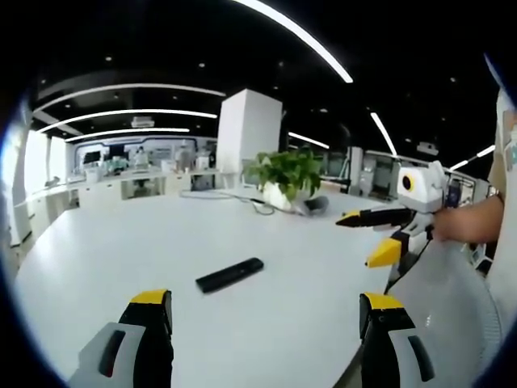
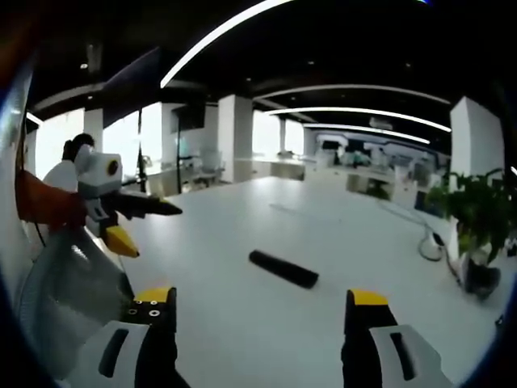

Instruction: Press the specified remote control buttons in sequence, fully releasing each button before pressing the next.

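The white table (image 1: 121,250) spreads wide and bare around the black remote control (image 1: 229,275), which lies flat mid-surface, well apart from every edge. A potted plant (image 1: 287,176) stands near the far rim. My left gripper (image 1: 266,315) and right gripper (image 2: 262,311) both hang spread, holding nothing.

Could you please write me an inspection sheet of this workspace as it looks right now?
Surface: white table, mostly bare.
Job's things: black remote, also, lying flat near the table's middle, untouched.
Clutter: potted plant at the far edge, a dark object at its base, too blurred to name.
Grippers: left gripper open, above the table, short of the remote; right gripper open, also short of it. Both empty.
Cables: a cable beside the plant.
Surroundings: open office with desks, a white pillar and strip ceiling lights; a person's arm holds the right gripper.
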Demonstrator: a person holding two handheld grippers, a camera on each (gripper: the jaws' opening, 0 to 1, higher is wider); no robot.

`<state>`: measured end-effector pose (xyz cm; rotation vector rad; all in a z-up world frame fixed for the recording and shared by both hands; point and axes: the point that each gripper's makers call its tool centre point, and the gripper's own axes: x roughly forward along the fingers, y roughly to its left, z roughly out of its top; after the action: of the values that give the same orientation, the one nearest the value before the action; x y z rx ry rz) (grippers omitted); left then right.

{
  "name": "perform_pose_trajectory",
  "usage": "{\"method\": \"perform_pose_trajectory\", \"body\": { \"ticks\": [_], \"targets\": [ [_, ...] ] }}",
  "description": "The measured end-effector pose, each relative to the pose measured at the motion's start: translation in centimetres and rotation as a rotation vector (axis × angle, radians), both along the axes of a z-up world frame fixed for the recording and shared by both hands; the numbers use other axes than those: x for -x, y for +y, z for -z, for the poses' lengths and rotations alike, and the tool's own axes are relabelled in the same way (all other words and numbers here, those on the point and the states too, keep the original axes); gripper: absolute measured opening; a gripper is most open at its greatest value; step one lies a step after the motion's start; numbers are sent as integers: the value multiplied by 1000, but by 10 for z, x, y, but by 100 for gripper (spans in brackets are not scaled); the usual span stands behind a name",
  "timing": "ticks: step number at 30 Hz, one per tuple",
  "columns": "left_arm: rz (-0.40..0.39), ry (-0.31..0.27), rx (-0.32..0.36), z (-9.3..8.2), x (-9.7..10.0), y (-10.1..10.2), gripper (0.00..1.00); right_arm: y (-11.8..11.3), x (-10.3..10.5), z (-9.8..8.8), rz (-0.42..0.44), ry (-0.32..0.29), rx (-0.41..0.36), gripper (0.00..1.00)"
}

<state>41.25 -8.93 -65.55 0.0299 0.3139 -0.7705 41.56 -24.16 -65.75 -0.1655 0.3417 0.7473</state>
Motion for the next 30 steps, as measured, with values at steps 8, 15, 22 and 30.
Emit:
{"method": "perform_pose_trajectory", "body": {
  "ticks": [8, 15, 22, 30],
  "targets": [
    [7, 2, -8, 1, -2, 0, 100, 1, -2, -1, -5, -1, -4, 83],
    [10, -3, -13, -1, -6, -1, 100, -1, -5, -1, -8, -4, 4, 83],
    [18, -1, -20, 0, -8, -2, 100, -3, -7, -1, -8, -5, 6, 83],
    [30, 5, -33, 1, -8, -2, 100, -6, -10, -3, -11, -8, 12, 83]
  ]
}}
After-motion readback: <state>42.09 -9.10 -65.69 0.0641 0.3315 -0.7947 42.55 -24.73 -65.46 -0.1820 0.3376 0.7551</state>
